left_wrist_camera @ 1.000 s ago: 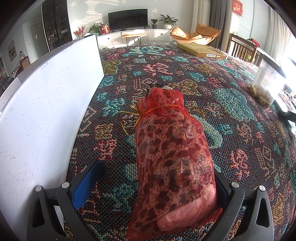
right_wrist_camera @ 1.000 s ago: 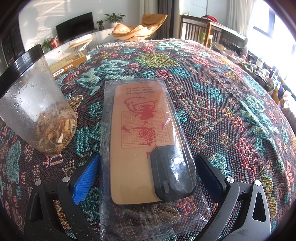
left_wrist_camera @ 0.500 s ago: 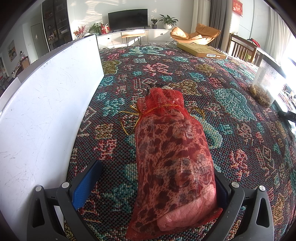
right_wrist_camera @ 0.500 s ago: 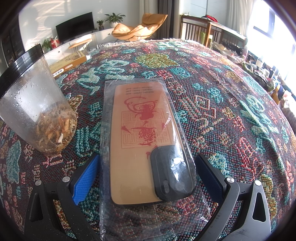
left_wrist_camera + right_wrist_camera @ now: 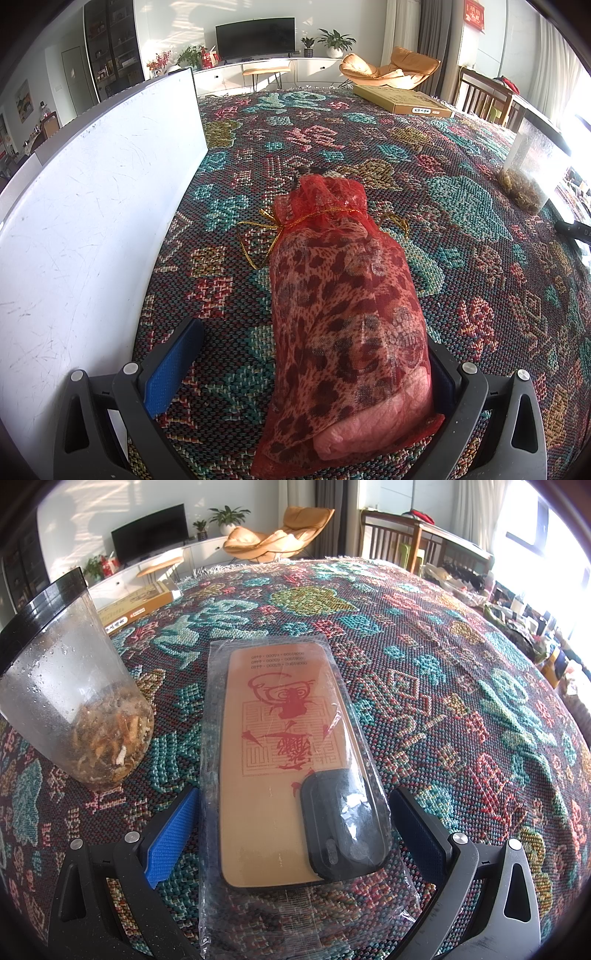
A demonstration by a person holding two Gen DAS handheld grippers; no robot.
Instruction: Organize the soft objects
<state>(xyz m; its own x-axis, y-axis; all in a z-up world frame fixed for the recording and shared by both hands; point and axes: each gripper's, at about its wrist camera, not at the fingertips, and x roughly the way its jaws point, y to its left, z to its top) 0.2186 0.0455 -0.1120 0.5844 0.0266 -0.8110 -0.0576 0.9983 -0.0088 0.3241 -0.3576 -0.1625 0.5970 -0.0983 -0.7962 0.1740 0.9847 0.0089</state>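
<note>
A red mesh drawstring pouch point(image 5: 343, 314) with leopard-print cloth inside lies on the patterned tablecloth point(image 5: 461, 206) in the left wrist view. My left gripper point(image 5: 306, 363) is open around its near end; the pouch leans against the right finger and leaves a gap to the left blue pad point(image 5: 173, 365). In the right wrist view a clear plastic bag point(image 5: 291, 775) holds a tan printed pad with a black piece on it. My right gripper point(image 5: 295, 829) is open and straddles the bag, its blue pads just off both sides.
A tall white board point(image 5: 92, 221) stands along the left of the pouch. A clear jar with a black lid and dried bits point(image 5: 74, 686) stands left of the plastic bag. A flat cardboard box point(image 5: 400, 99) lies at the far edge.
</note>
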